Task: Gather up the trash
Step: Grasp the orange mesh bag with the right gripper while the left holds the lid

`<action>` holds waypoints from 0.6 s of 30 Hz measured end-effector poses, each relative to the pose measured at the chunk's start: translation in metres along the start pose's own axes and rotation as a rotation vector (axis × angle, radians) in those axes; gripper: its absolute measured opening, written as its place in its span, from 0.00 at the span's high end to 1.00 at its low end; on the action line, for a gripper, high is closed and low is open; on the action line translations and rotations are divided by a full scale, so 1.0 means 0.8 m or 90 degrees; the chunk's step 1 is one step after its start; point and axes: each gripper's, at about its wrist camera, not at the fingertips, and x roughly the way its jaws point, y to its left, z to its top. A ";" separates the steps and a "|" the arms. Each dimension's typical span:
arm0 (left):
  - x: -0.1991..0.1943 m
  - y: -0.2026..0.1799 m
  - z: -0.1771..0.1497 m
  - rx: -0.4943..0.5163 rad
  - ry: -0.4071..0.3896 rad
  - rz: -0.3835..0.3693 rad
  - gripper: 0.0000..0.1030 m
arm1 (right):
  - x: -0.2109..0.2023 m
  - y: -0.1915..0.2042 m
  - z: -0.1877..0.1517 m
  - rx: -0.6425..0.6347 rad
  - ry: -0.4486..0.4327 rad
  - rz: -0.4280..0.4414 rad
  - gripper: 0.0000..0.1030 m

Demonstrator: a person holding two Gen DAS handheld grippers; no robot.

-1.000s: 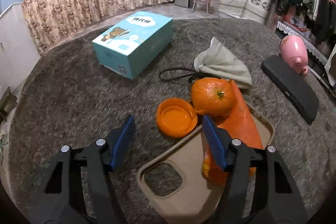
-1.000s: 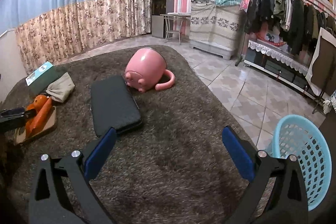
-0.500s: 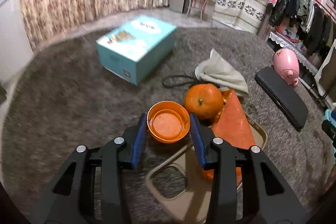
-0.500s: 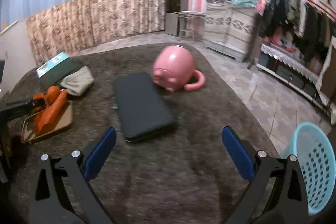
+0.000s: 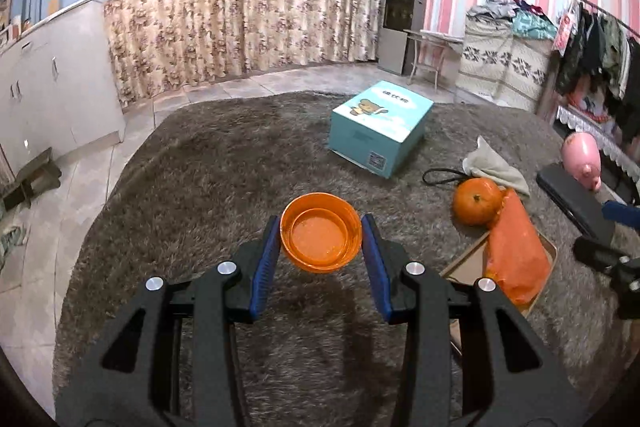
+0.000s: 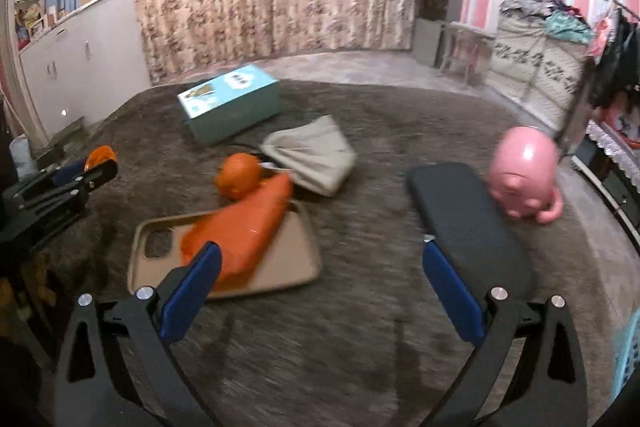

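My left gripper (image 5: 320, 223) is shut on an orange plastic lid (image 5: 318, 237) and holds it a little above the brown shaggy rug (image 5: 224, 179). From the right wrist view, that gripper (image 6: 80, 175) and the lid (image 6: 102, 155) sit at the left edge. An orange fruit (image 5: 476, 201) and an orange packet (image 5: 514, 255) lie to the right of the lid. The packet (image 6: 240, 231) rests on a tan phone case (image 6: 280, 267). My right gripper (image 6: 320, 253) hangs open over the rug with nothing between its fingers. Its left finger is just in front of the packet.
A teal box (image 5: 380, 127) stands further back on the rug, a grey cloth (image 6: 316, 155) beside the fruit. A black flat case (image 6: 468, 227) and a pink pig-shaped mug (image 6: 524, 171) lie to the right. A light blue basket (image 6: 630, 359) shows at the right edge.
The left jaws closed on the orange lid, then lifted it and carried it left, away from the fruit. The right gripper swung left, from the black case towards the packet and phone case.
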 end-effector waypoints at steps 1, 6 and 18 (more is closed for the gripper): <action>0.002 -0.002 0.000 0.000 0.000 0.001 0.62 | 0.004 0.011 0.002 -0.005 0.005 0.001 0.07; 0.004 0.002 -0.001 -0.001 -0.002 -0.004 0.62 | 0.035 0.043 0.003 -0.016 0.045 0.026 0.28; 0.013 0.009 -0.002 -0.015 0.014 -0.015 0.62 | 0.043 0.044 -0.012 -0.015 0.047 0.085 0.96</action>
